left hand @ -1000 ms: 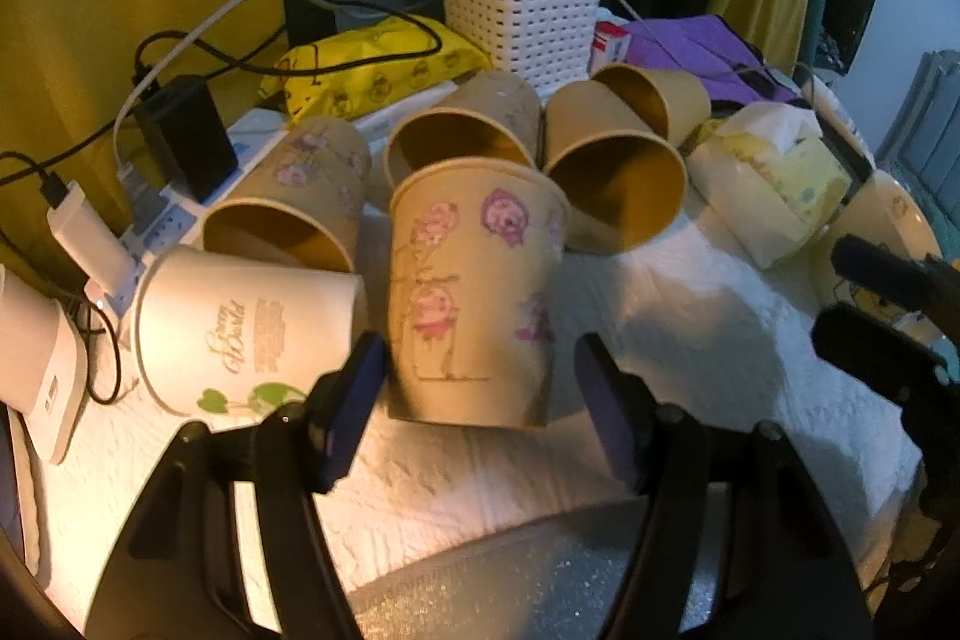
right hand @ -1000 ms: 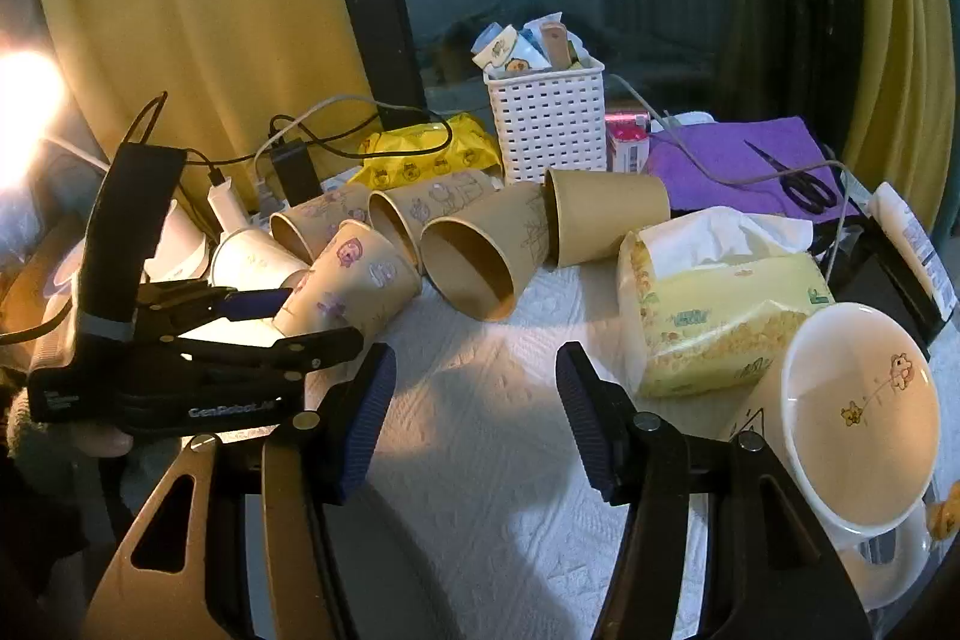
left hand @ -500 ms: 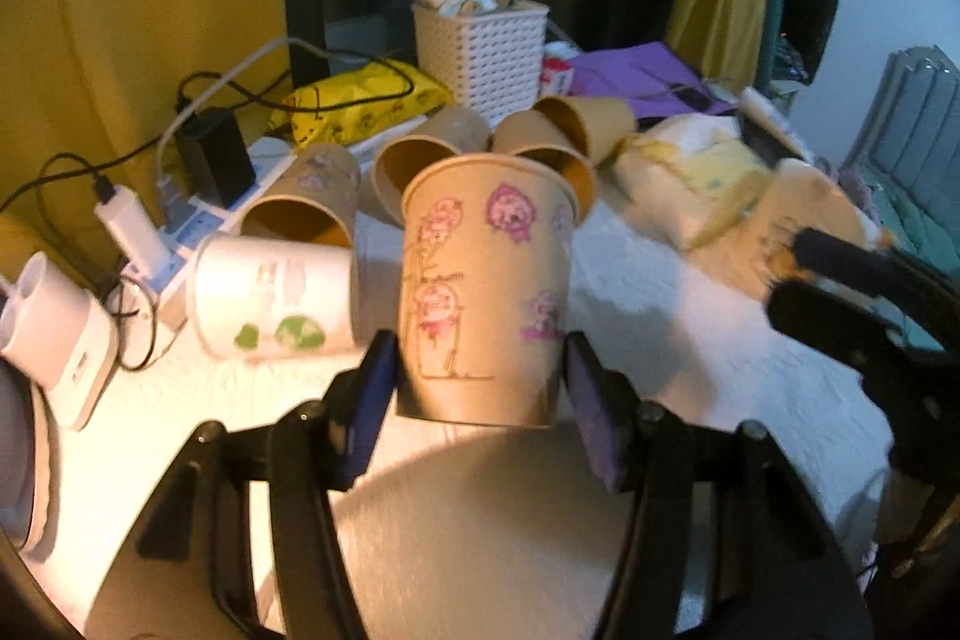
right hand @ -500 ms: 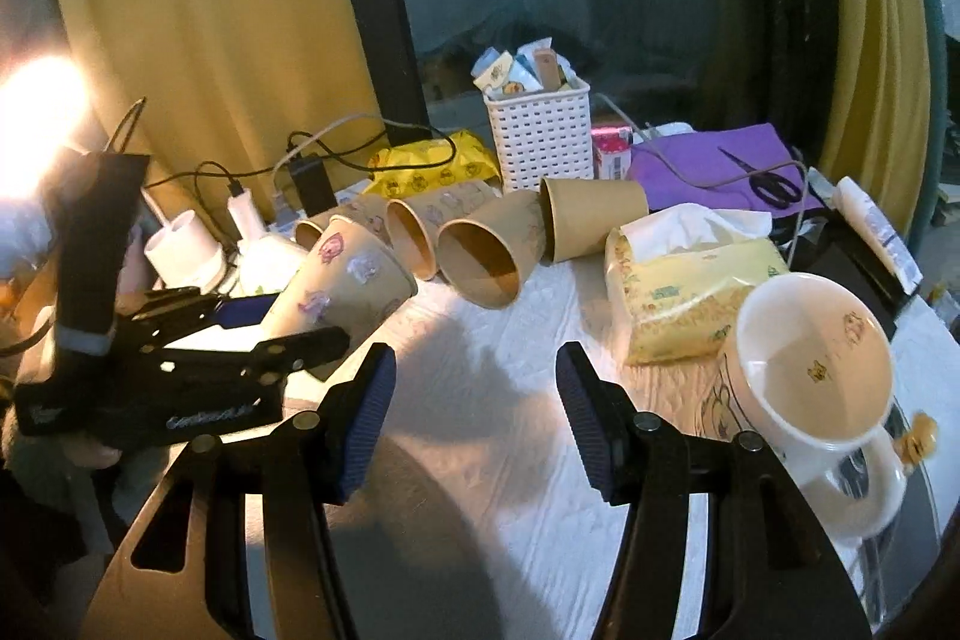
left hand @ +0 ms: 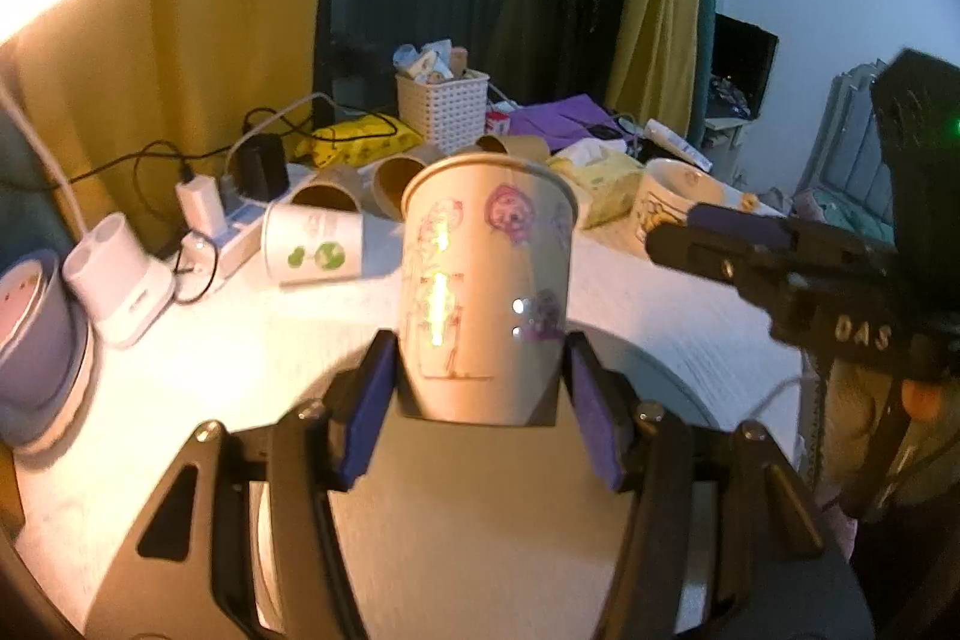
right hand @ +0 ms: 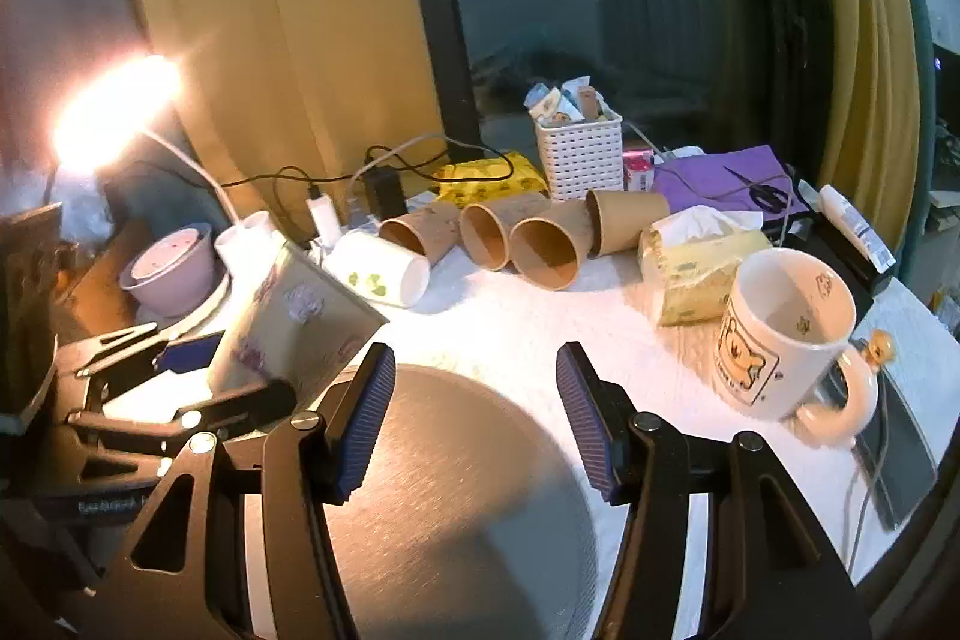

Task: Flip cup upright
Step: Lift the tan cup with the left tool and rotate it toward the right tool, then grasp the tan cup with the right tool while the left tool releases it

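My left gripper [left hand: 480,400] is shut on a tan paper cup with pink cartoon prints [left hand: 483,280], held by its lower part, lifted above the table with its mouth pointing up and away. In the right wrist view the same cup [right hand: 294,328] leans in the left gripper [right hand: 210,376] at the left. My right gripper [right hand: 474,418] is open and empty over a round grey metal disc [right hand: 456,508]; it shows at the right in the left wrist view [left hand: 708,238]. Several brown cups [right hand: 540,250] and a white cup [right hand: 381,274] lie on their sides behind.
A white cartoon mug [right hand: 780,334] stands upright at the right, next to a tissue pack [right hand: 696,268]. A white basket [right hand: 579,154], yellow packet [right hand: 492,175], chargers and cables [right hand: 336,208], purple cloth with scissors [right hand: 732,178] and a pink bowl [right hand: 171,268] crowd the back. A lamp [right hand: 114,112] glares left.
My left gripper closed on the printed cup and lifted it off the table, tilting its mouth upward. Both grippers rose and pulled back from the row of cups.
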{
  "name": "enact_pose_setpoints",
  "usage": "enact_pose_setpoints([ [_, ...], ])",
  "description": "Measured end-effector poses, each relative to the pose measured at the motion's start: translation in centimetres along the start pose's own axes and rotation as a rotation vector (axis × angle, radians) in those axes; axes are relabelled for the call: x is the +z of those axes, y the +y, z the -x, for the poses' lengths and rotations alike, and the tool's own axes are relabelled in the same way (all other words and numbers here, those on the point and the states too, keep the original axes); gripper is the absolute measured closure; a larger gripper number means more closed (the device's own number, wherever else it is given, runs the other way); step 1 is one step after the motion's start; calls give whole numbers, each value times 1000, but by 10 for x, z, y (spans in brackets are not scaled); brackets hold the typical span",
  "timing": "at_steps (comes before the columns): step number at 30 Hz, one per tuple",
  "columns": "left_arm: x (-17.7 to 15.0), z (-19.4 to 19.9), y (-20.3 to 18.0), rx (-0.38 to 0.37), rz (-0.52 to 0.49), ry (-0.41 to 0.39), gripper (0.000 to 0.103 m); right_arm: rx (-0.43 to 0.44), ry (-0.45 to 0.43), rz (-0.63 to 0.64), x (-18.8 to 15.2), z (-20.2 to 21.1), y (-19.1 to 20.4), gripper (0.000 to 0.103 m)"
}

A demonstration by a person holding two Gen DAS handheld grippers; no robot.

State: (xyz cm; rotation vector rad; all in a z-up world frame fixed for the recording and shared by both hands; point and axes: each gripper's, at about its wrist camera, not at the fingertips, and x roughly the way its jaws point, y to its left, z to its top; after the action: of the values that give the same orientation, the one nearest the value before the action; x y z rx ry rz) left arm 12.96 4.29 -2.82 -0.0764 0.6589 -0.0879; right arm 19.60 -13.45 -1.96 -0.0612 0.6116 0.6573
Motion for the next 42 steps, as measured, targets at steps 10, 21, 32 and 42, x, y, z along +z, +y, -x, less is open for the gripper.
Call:
enact_pose_setpoints([
  [10,-61,43,-6,3,-35,-104,46,54,-29,-15,-24,42,36,27],
  [21,-84,52,3,-16,47,-179,46,194,-29,-90,-33,57,57,27],
  [32,-92,63,-18,-3,-39,-262,46,347,54,-194,-39,28,61,27],
  [42,-95,67,-27,-11,-79,-281,46,411,90,-236,-38,15,59,27],
])
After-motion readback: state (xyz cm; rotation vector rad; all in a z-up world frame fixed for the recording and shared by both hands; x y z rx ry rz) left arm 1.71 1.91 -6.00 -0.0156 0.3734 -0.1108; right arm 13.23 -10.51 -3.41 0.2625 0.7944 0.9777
